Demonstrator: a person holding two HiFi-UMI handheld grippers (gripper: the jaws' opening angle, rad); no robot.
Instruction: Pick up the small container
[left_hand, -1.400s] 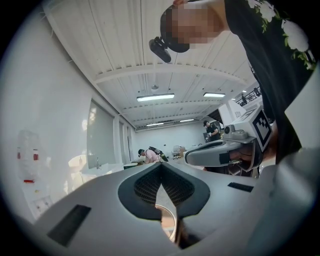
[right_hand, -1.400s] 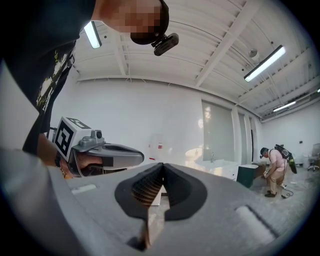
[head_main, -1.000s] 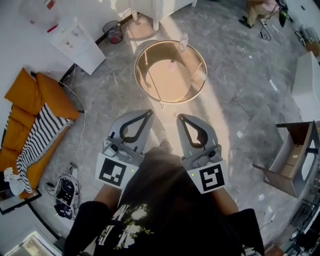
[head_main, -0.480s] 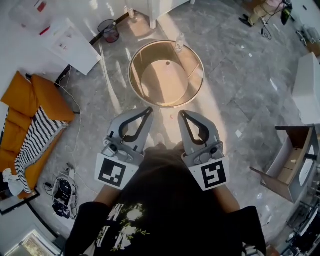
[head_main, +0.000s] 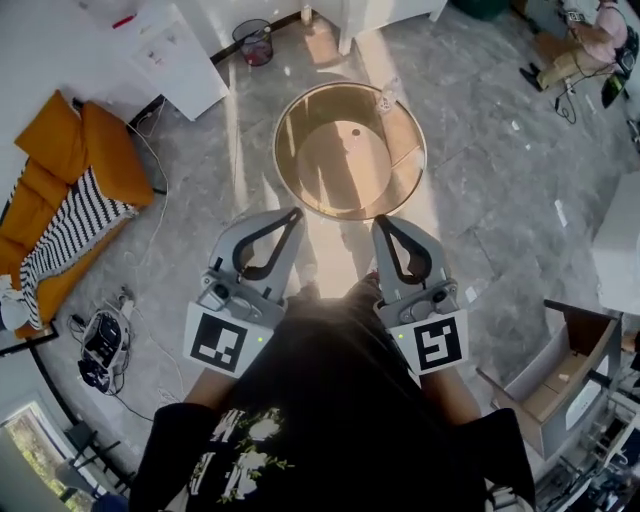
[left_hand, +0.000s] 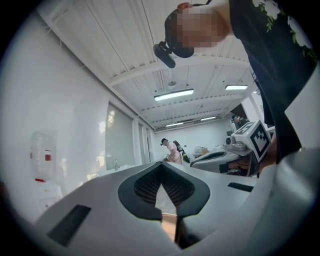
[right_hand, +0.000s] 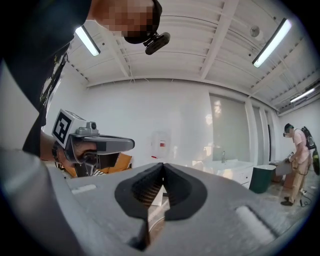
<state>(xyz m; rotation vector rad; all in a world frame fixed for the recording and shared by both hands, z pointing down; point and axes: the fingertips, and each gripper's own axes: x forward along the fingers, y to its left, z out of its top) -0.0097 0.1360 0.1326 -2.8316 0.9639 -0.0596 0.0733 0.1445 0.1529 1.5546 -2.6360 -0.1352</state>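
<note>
Approach step: our left gripper (head_main: 296, 213) and right gripper (head_main: 379, 221) are both clenched empty, small container (head_main: 385, 99) sits on the round table (head_main: 340, 165) ahead, next we open one and reach

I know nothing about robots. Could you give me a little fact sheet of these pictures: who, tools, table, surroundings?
Who: a person seen from above, one gripper in each hand
Left gripper: shut, empty
Right gripper: shut, empty
Table: round, gold rim, just ahead of both grippers
Container: small, at the table's far edge, untouched
Surroundings: orange sofa at the left, bin beyond the table, grey floor
</note>
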